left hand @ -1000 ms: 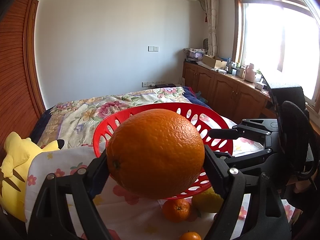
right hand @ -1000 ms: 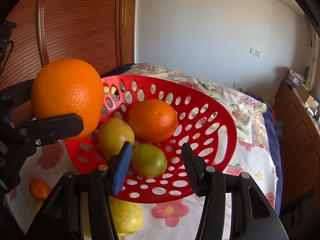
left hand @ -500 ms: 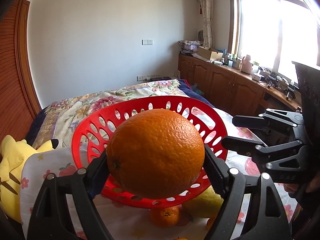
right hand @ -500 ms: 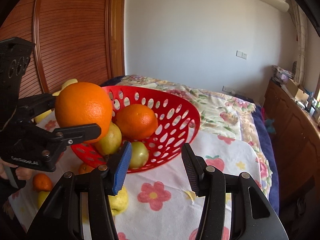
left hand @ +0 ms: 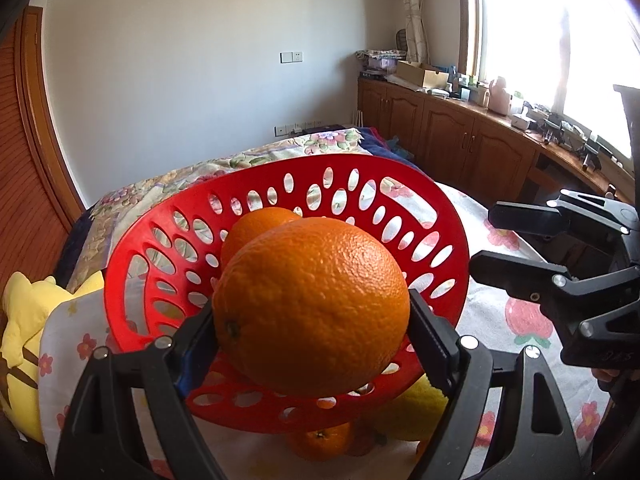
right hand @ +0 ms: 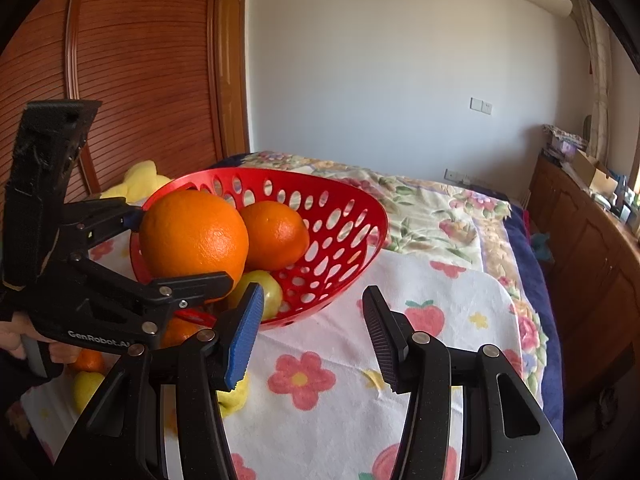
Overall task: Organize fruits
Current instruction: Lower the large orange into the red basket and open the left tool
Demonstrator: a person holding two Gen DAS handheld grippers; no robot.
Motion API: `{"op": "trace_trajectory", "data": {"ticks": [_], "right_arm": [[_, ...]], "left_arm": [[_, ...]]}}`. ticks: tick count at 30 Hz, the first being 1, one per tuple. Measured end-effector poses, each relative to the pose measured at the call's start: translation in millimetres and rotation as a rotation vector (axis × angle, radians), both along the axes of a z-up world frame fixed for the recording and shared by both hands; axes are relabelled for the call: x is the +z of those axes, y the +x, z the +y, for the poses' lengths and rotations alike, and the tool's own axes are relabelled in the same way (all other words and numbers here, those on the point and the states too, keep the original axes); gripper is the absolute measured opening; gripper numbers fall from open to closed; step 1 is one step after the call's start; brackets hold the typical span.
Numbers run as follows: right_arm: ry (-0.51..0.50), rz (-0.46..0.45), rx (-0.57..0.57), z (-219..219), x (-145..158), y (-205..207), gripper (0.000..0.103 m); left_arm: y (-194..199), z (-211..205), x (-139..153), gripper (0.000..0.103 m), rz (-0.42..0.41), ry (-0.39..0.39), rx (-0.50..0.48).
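Observation:
My left gripper [left hand: 312, 316] is shut on a large orange [left hand: 312, 304] and holds it over the near rim of the red perforated basket [left hand: 360, 196]. The right wrist view shows the same orange [right hand: 194, 234] at the basket's [right hand: 340, 216] left edge. Inside the basket lie a second orange [right hand: 276, 234] and a green-yellow fruit [right hand: 270, 294]. My right gripper [right hand: 312, 334] is open and empty, above the floral cloth to the right of the basket; it also shows in the left wrist view [left hand: 520, 248].
Small oranges [left hand: 320, 438] and a yellow fruit [left hand: 416, 412] lie on the floral cloth [right hand: 440, 320] under the basket's near edge. A yellow plush toy [left hand: 20, 320] sits at the left. Wooden cabinets [left hand: 460, 136] line the right wall.
My left gripper has moved the large orange forward and over the basket rim; the basket's inside with the second orange now shows. My right gripper has drawn back to the right, away from the basket.

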State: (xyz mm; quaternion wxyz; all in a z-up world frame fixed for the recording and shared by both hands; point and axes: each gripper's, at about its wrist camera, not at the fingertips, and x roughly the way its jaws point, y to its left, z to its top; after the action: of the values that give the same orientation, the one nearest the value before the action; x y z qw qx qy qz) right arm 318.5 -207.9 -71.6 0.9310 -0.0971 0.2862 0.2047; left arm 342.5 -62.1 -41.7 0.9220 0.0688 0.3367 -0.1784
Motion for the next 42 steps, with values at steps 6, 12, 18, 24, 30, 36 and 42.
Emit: {"op": "trace_trajectory", "data": {"ticks": [6,12,18,24,30,36,42], "right_arm": [[-0.002,0.016,0.003,-0.4,-6.6,1.5,0.053],[0.000,0.021,0.003,-0.7,-9.6,0.3,0.054],[0.020,0.027,-0.007,-7.3,-9.0,2.4,0.057],[0.029,0.030,-0.011,-10.0,-7.8,4.2,0.057],[0.031,0.027,-0.008,-10.1,-6.4,-2.2,0.058],[0.045,0.033,-0.016,-8.5,-6.7,-19.2,0.059],[0.058,0.060,-0.025,-1.2,-14.7,-43.1,0.059]], "left_arm": [[0.3,-5.4,-1.2,0.085,0.000,0.008,0.004],[6.6,-9.8,-3.3,0.085,0.034,-0.015,-0.002],[8.5,-15.3,-3.4,0.085,0.037,-0.016,-0.012],[0.7,-9.3,29.8,0.085,-0.085,-0.054,-0.003],[-12.6,4.5,40.1,0.085,-0.097,-0.078,-0.003],[-44.8,15.5,35.1,0.085,-0.098,-0.078,0.003],[-80.9,36.1,26.1,0.085,-0.094,-0.069,0.026]]}}
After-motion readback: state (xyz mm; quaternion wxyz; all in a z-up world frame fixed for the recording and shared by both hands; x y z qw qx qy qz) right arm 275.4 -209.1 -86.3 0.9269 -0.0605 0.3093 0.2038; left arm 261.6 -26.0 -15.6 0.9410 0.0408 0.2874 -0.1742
